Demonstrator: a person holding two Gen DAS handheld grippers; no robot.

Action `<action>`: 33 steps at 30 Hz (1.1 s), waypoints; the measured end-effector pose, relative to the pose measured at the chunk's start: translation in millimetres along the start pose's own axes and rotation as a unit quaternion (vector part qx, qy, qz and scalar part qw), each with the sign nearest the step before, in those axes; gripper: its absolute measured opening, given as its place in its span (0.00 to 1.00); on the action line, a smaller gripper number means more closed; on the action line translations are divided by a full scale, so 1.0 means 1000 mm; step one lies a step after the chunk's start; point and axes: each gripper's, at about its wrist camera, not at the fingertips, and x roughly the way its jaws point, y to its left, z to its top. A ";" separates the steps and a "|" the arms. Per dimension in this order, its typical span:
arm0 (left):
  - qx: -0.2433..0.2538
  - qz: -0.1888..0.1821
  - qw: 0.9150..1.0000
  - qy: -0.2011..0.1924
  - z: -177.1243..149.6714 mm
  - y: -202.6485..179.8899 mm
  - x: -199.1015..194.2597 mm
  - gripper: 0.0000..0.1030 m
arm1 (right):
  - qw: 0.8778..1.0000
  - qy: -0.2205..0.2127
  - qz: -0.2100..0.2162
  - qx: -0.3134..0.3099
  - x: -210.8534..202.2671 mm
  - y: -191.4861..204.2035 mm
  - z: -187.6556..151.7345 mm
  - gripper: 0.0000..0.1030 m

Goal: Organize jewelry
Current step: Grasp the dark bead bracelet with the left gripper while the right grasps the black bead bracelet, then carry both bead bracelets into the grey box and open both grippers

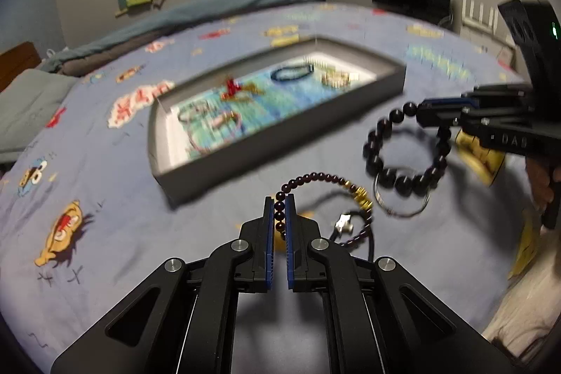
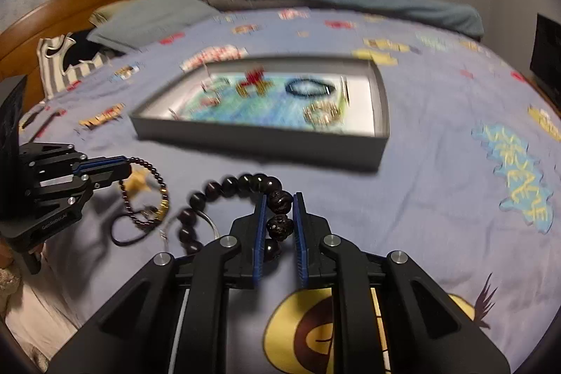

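Beside the long grey tray [image 1: 280,142], left tongs [image 1: 279,198] pinch a small-bead bracelet [image 1: 326,179], right tongs [image 2: 278,198] a big-bead bracelet [image 2: 224,188].

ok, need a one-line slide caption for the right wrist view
Right gripper shut on a large-bead dark bracelet, left gripper gripping a small-bead bracelet, grey tray beyond.

I see a tray [image 1: 385,65] lying mid-bed [image 1: 105,163], several bracelets inside it. Nearer me, my left gripper [image 1: 279,198] pinches a small-bead bracelet [image 1: 322,179]; to its right, my right gripper [image 1: 419,109] pinches a large-bead bracelet [image 1: 403,177]. A wire ring [image 1: 403,212] lies on the bed beneath it.
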 end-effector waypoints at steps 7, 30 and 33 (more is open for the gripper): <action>-0.007 -0.009 0.999 -0.037 0.018 0.001 -0.023 0.06 | 0.998 -0.058 0.005 -0.029 -0.029 0.019 0.021 0.14; -0.066 -0.071 0.994 -0.043 0.102 0.041 0.036 0.06 | 0.995 -0.096 -0.022 -0.007 0.016 0.004 0.108 0.14; -0.074 -0.087 0.993 -0.018 0.094 0.041 0.055 0.06 | 0.997 -0.076 -0.016 -0.007 0.030 0.003 0.103 0.14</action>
